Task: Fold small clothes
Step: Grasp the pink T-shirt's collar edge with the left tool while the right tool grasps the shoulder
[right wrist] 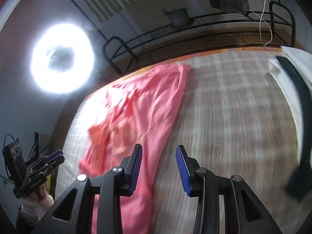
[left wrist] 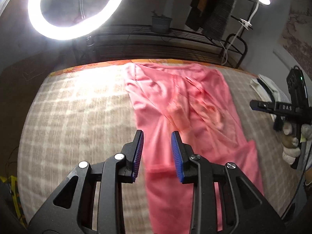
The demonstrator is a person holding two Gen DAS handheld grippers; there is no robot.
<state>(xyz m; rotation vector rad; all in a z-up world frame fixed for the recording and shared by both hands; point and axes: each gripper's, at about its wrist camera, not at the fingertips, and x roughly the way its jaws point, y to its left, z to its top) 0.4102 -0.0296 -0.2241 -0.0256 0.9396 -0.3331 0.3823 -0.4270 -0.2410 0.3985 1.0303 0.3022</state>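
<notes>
Two black grippers with blue ribbed pads are hanging unclenched over a checked beige bedcover [left wrist: 78,107]: the left gripper [left wrist: 157,136] and right gripper [right wrist: 159,152] are gripping nothing, while the crumpled pink cloth garment [left wrist: 175,101] is lying flat beneath both

We are noting a pink garment [left wrist: 185,105] of smooth, faintly sheeny cloth, lying on a matt woven checked cover [left wrist: 78,107]; the gripper pads [left wrist: 176,152] are showing ribbed blue.
</notes>
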